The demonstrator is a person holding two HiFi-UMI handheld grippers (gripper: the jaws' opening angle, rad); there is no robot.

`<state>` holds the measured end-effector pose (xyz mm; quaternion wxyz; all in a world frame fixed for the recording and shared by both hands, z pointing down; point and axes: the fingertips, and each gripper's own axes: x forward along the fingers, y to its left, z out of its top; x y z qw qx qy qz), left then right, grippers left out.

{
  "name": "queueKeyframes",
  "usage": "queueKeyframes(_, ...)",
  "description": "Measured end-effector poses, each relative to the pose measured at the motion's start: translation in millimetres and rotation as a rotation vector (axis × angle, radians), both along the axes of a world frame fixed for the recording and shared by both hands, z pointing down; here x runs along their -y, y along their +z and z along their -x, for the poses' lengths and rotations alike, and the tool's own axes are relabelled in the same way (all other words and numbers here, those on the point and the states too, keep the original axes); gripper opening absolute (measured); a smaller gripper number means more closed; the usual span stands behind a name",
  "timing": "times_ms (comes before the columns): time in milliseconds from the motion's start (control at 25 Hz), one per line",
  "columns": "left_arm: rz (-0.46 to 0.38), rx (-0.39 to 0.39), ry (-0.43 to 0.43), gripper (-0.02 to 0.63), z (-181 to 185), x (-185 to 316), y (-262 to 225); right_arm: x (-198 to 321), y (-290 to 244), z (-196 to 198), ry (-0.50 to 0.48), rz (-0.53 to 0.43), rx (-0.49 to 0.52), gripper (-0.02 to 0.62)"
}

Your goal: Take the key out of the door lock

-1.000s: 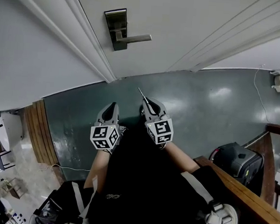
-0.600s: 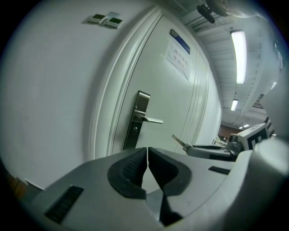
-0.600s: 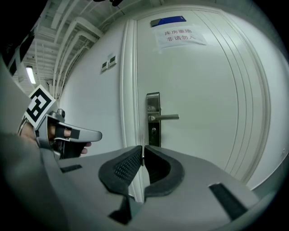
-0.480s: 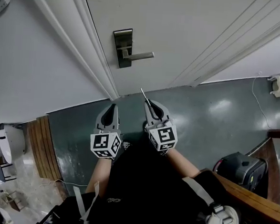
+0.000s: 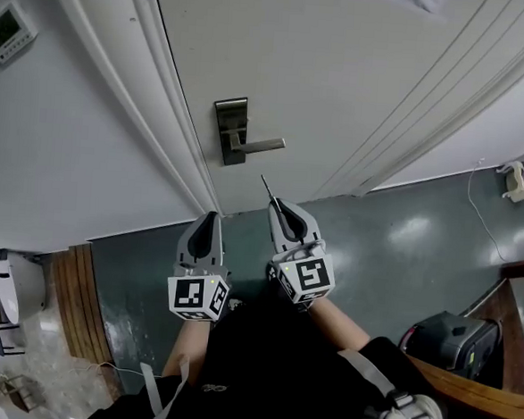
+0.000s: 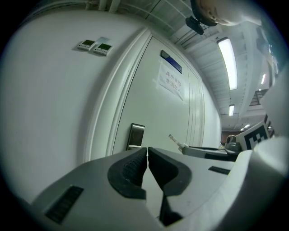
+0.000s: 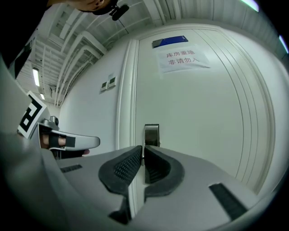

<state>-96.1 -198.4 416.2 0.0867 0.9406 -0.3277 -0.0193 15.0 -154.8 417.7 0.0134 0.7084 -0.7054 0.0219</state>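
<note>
Silvery and thin, the key (image 5: 267, 188) sticks out past the tips of the right gripper (image 5: 278, 207), whose jaws are clamped shut on its head. We see it well clear of the door lock (image 5: 230, 130), lower and to the right of it in the head view, its blade aimed at the white door (image 5: 343, 67). From the left gripper view it shows as a small bright blade at the end of the other gripper. The lock is a dark metal plate with a lever handle (image 5: 259, 145) pointing right.

Just beside it, the left gripper (image 5: 209, 220) has its jaws pressed together with nothing between them.

Higher on the door we read a white paper sheet (image 7: 183, 58): 库房重地 over 非请勿入. Above it sits a blue plaque (image 7: 169, 41) whose print is too small for us. Two small wall panels (image 6: 95, 46) hang left of the door frame. Below lies a dark green floor (image 5: 404, 232).
</note>
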Motion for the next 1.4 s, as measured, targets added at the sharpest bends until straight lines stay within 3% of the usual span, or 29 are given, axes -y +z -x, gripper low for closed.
queueKeyframes(360, -0.078, -0.04, -0.004, 0.029, -7.1, -2.3, -39.0, 1.2, -41.9, -2.9, -0.007, -0.074, -0.033, 0.032)
queueKeyframes(1400, -0.071, -0.027, 0.003, 0.028, -3.2, -9.0, -36.8, -5.2, -37.7, 1.3, -0.008, -0.078, -0.034, 0.032)
